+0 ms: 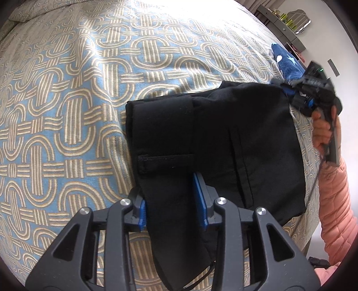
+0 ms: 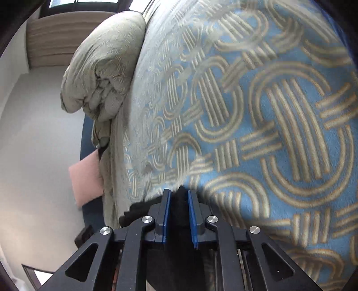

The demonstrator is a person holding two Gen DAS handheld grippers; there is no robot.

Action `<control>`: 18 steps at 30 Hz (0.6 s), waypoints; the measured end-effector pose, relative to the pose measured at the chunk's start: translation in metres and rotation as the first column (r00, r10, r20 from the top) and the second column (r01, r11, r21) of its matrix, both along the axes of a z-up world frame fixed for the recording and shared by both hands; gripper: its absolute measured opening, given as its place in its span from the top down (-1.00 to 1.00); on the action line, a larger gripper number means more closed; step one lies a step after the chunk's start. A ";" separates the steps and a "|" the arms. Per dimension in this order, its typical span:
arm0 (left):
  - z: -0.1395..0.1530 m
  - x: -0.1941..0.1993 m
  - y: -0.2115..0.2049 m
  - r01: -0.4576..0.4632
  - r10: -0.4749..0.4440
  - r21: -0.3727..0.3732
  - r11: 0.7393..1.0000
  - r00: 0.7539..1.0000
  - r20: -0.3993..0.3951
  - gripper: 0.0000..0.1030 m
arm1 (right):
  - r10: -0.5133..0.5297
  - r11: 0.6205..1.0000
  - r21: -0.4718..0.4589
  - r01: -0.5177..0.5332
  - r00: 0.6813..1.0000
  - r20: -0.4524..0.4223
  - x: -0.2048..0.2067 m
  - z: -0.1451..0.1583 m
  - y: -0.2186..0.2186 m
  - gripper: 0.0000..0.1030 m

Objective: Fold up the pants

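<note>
Folded black fabric pants (image 1: 223,138) lie on blue bedspread with beige interlocking-loop pattern (image 1: 78,100). Left gripper (image 1: 172,201) straddles a pants fold, jaws parted. Right gripper (image 2: 177,201) clamps black fabric. Rolled beige duvet (image 2: 103,67) lies at bedspread edge.

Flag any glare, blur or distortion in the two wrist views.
Left wrist view: window glare blows out the far bedspread; right gripper at the pants is motion-smeared; fisheye bows the bed edges. Right wrist view: bedspread pattern is blurred, fingers stay sharp; duvet roll evenly lit.
</note>
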State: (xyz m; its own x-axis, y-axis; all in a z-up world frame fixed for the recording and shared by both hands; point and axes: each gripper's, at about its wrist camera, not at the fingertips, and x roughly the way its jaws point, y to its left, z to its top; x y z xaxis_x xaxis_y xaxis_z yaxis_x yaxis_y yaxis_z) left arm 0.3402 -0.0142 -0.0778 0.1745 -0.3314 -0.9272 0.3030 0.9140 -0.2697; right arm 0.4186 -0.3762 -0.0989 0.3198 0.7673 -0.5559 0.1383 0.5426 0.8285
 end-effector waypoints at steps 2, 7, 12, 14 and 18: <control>0.000 0.000 0.000 -0.001 0.001 -0.002 1.000 1.000 0.004 0.25 | -0.051 0.997 0.055 0.046 0.994 0.092 0.002 0.020 -0.007 0.96; -0.001 -0.002 0.001 0.006 -0.006 0.003 1.000 1.000 0.024 0.22 | -0.006 0.989 -0.146 0.022 0.994 0.107 0.007 0.051 -0.015 0.89; -0.003 -0.003 0.002 -0.008 0.009 -0.006 1.000 1.000 0.027 0.17 | 0.133 0.969 -0.207 -0.136 0.991 -0.029 -0.012 0.027 0.004 0.19; -0.002 -0.004 0.002 -0.011 0.011 -0.005 1.000 0.999 0.031 0.18 | 0.122 0.981 -0.145 -0.129 0.991 -0.058 -0.011 0.012 0.010 0.19; 0.000 -0.006 -0.001 0.001 -0.001 0.016 1.000 0.999 0.050 0.17 | 0.088 0.984 -0.151 -0.089 0.996 -0.016 -0.001 0.012 0.022 0.82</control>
State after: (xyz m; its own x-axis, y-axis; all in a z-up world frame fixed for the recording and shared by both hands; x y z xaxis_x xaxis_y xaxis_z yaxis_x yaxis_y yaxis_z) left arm 0.3337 -0.0153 -0.0778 0.2201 -0.3172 -0.9225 0.3165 0.9177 -0.2401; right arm 0.4180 -0.3546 -0.0872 0.2484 0.6988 -0.6708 0.0913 0.6725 0.7344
